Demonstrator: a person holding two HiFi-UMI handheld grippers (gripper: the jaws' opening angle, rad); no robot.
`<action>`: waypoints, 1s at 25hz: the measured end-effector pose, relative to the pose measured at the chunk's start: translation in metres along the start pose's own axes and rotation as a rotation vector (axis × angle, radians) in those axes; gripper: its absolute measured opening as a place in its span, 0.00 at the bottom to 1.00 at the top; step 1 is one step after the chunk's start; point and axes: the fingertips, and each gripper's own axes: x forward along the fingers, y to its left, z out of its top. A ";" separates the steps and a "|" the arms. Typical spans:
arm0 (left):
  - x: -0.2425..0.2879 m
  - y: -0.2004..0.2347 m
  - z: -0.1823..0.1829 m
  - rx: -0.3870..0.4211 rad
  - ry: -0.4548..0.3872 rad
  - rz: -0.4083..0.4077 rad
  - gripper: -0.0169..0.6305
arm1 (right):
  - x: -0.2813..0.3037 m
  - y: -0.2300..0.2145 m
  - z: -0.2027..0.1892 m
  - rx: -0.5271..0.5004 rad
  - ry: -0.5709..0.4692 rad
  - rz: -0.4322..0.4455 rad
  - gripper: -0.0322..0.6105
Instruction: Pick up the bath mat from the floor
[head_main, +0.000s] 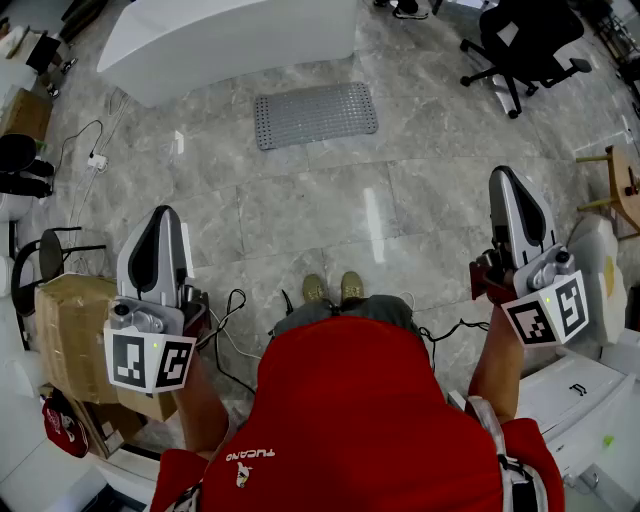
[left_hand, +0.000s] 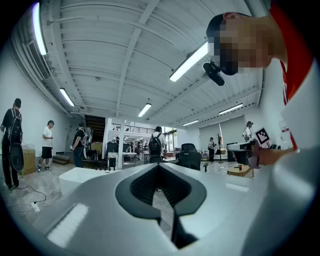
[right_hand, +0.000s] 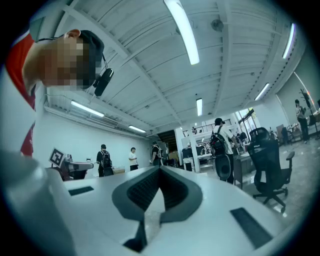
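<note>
The grey dotted bath mat (head_main: 315, 114) lies flat on the marble floor, ahead of the person's feet and just in front of a white bathtub (head_main: 230, 40). My left gripper (head_main: 158, 222) is held level at the lower left, far short of the mat, with its jaws shut and nothing between them. At the right, my right gripper (head_main: 508, 182) also has its jaws shut and empty, well back from the mat. In the left gripper view the closed jaws (left_hand: 159, 170) point out into the hall. The right gripper view shows closed jaws (right_hand: 160, 172) likewise; neither view shows the mat.
A black office chair (head_main: 525, 45) stands at the back right. Cardboard boxes (head_main: 75, 330) and a stool (head_main: 50, 255) are at the left, and cables (head_main: 235, 340) trail on the floor near the feet. A wooden stool (head_main: 620, 185) sits at the right edge. Several people stand far off in the hall.
</note>
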 end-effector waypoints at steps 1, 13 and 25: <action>0.000 -0.001 0.000 0.000 0.001 0.000 0.03 | -0.001 -0.001 0.000 -0.001 0.000 0.000 0.05; -0.003 -0.001 -0.001 -0.001 0.012 0.030 0.03 | 0.005 -0.002 -0.006 0.015 0.021 0.040 0.05; 0.000 0.008 0.010 -0.017 -0.019 0.113 0.03 | -0.004 -0.037 0.002 -0.003 -0.006 0.016 0.05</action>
